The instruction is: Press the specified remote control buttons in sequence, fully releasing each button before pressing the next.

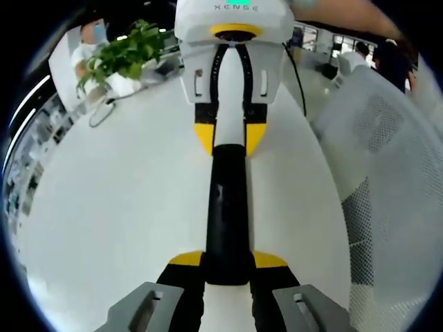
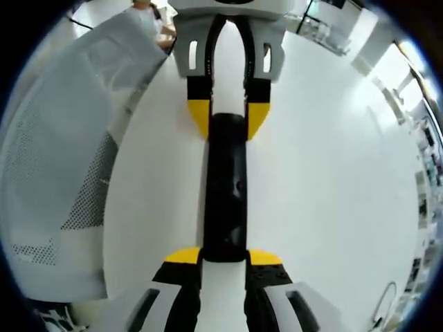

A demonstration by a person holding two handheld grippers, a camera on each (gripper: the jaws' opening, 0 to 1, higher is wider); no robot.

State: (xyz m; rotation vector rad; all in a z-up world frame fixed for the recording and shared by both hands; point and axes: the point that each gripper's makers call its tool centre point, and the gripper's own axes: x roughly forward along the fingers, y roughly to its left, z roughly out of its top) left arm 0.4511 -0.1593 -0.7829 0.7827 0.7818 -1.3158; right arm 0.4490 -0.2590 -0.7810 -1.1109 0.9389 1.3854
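Observation:
A long black remote control (image 1: 228, 207) lies lengthwise over the white table (image 1: 118, 200), held at both ends. My left gripper (image 1: 228, 261) rises from the bottom of the left gripper view, its yellow-tipped jaws shut on the near end. Facing it, my right gripper (image 1: 229, 135) clamps the far end. In the right gripper view the remote control (image 2: 225, 187) runs up from my right gripper (image 2: 224, 257) to the left gripper (image 2: 228, 114), both shut on it. The buttons are too small to make out.
A white mesh chair (image 1: 394, 173) stands close beside the table, seen also as the chair (image 2: 62, 159). A potted green plant (image 1: 124, 52) and a looped cable (image 1: 100, 114) sit at the table's far corner. People are in the background.

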